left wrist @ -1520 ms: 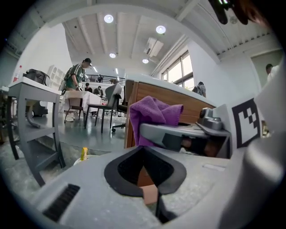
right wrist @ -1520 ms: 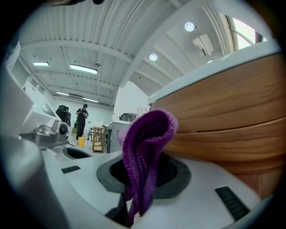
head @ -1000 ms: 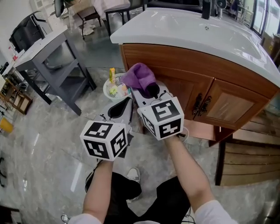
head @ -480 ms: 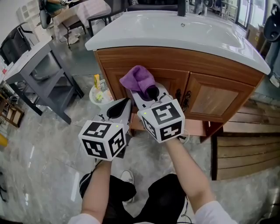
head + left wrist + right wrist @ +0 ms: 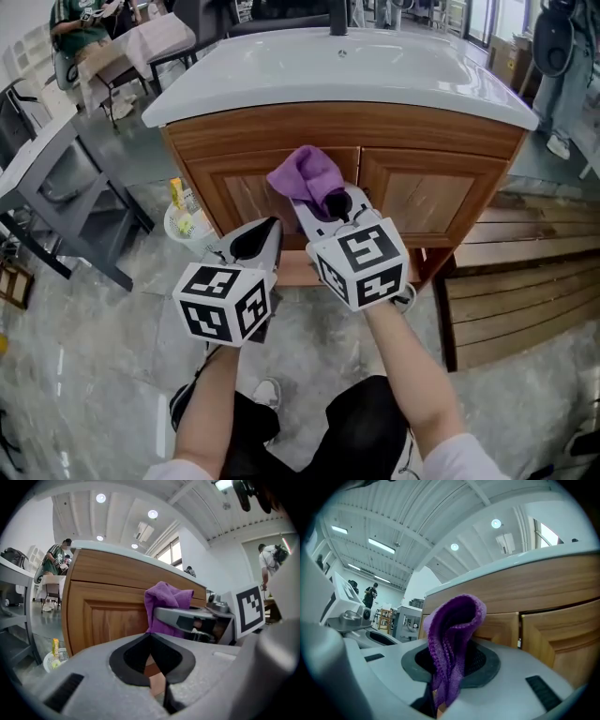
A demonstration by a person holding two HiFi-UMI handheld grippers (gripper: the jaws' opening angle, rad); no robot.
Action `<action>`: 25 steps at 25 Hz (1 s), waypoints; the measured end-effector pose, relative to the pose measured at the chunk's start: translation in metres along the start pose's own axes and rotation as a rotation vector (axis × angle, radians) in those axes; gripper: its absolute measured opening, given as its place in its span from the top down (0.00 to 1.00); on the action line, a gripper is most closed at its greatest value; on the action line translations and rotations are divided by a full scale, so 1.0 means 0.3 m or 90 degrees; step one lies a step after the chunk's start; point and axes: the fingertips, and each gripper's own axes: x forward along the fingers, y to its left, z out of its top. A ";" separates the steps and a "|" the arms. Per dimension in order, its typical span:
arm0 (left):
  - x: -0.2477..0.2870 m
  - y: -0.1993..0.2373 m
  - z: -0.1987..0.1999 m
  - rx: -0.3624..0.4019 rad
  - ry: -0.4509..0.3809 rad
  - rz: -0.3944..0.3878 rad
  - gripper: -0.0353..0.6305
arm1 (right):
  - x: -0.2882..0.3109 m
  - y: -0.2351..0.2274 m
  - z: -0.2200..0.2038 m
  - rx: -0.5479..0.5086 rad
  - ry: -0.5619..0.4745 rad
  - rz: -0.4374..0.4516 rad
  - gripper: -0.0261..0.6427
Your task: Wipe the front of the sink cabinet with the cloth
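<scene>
A wooden sink cabinet [image 5: 422, 202] with two panelled doors stands under a white basin top [image 5: 337, 70]. My right gripper [image 5: 330, 200] is shut on a purple cloth [image 5: 307, 176] [image 5: 452, 644], which bunches up close to the left door [image 5: 108, 616]; whether it touches the wood I cannot tell. My left gripper [image 5: 261, 239] is shut with nothing in it, low and to the left of the right one. In the left gripper view the purple cloth [image 5: 166, 604] shows ahead above the right gripper's jaws.
A small white basket [image 5: 185, 225] with bottles sits on the floor left of the cabinet. A grey table [image 5: 56, 187] stands further left. Wooden slats [image 5: 525, 300] lie on the floor to the right. People stand in the background.
The cabinet has shifted left and more square-on in the head view as I turned toward it. Both grippers keep their hold and relative position; the cloth sits in front of the left door.
</scene>
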 end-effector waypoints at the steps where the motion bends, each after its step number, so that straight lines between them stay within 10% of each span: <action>1: 0.008 -0.009 -0.011 0.000 0.004 -0.006 0.94 | -0.013 -0.018 -0.002 -0.003 0.003 -0.008 0.83; 25: 0.145 -0.154 -0.067 -0.005 -0.017 -0.096 0.94 | -0.386 -0.443 -0.057 -0.014 0.050 -0.225 0.83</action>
